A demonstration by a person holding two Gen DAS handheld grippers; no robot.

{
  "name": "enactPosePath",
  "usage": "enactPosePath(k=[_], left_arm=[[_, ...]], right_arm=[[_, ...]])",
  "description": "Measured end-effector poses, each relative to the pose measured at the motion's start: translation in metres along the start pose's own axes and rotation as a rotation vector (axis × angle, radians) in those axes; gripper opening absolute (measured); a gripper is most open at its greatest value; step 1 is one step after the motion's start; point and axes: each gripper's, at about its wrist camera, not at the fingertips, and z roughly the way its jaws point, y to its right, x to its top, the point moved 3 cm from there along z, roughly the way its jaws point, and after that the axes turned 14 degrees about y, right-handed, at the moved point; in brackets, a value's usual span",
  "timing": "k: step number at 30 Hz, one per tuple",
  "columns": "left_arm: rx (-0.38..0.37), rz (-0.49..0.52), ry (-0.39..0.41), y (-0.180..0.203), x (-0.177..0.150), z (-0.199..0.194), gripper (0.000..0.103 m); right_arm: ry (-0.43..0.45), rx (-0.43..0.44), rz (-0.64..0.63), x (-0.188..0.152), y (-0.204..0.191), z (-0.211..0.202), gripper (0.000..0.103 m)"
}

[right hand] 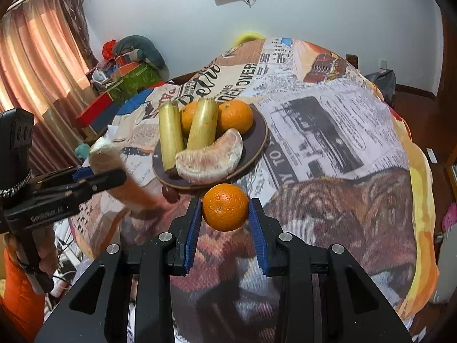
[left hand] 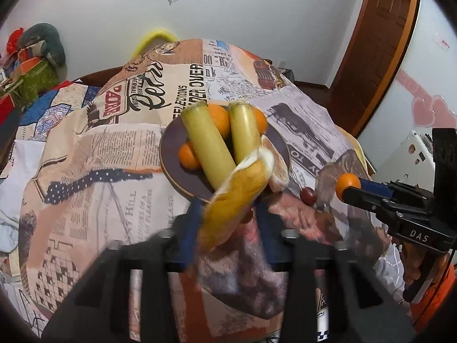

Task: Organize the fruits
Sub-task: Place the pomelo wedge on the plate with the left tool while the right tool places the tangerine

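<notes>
We hold a two-finger tool in each hand above a desk (right hand: 328, 131) draped in a cloth printed like old newspapers.

Our left tool (left hand: 225, 208) pinches a wedge of pomelo (left hand: 237, 188), yellow rind toward us and white pith along its edge. It hangs just at the near rim of a dark round plate (right hand: 257, 143).

Our right tool (right hand: 225, 208) pinches a small orange (right hand: 225, 207) between its blue pads, raised just short of the plate's near rim.

The plate sits mid-desk and is already crowded. On it lie two pale yellow-green stalk sections (right hand: 170, 134), side by side and pointing away from us. Oranges (right hand: 235, 115) sit behind and between them. A peeled pomelo segment (right hand: 211, 157) lies at the front.

A small dark red fruit (left hand: 309, 195), perhaps a date, rests on the cloth beside the plate.

We judge both hands are in the delivery step, carrying fruit to the plate. Next, each piece needs a free spot. The orange may roll, so it wants a hollow against the other fruit. The wedge should be lowered onto bare plate or across the segment before the fingers spread.
</notes>
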Motion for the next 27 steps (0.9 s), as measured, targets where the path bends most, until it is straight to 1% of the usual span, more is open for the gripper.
enactPosePath(k=[3,9,17,25,27], left_arm=[[0.012,-0.007,0.008,-0.007,0.006,0.007,0.024],[0.013,-0.015,0.006,-0.013,0.010,0.015,0.023],[0.025,0.009,0.062,-0.018,0.032,0.011,0.023],[0.077,-0.011,0.059,-0.033,0.046,0.042,0.023],[0.089,-0.007,0.079,-0.035,0.049,0.048,0.023]], right_arm=[[0.007,0.003,0.000,0.006,0.000,0.004,0.031],[0.010,0.008,0.004,0.012,0.002,0.013,0.031],[0.007,-0.008,0.010,0.019,0.011,0.030,0.031],[0.013,-0.031,0.005,0.037,0.019,0.051,0.031],[0.010,-0.034,0.000,0.040,0.021,0.056,0.031]])
